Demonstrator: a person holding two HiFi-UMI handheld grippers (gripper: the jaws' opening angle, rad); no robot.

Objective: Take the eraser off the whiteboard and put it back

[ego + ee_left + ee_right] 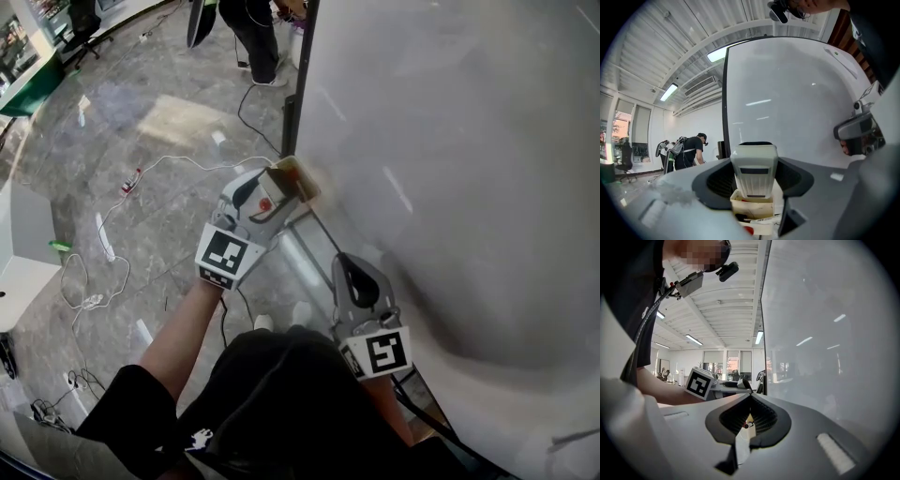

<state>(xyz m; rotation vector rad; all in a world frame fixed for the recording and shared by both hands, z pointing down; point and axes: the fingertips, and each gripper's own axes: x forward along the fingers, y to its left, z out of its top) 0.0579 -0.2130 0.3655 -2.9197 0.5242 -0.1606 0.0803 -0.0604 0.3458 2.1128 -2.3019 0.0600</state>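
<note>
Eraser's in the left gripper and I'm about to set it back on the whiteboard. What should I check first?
1. Eraser gripped between the jaws of the left gripper: ok.
2. Eraser apart from the whiteboard: cannot tell; it sits close to the board's edge.
3. Board surface ahead of the eraser bare: ok.
4. Right gripper shut with nothing in it: ok.
5. Right gripper apart from the eraser: ok.
6. Person in the background well away from the board: ok.
</note>
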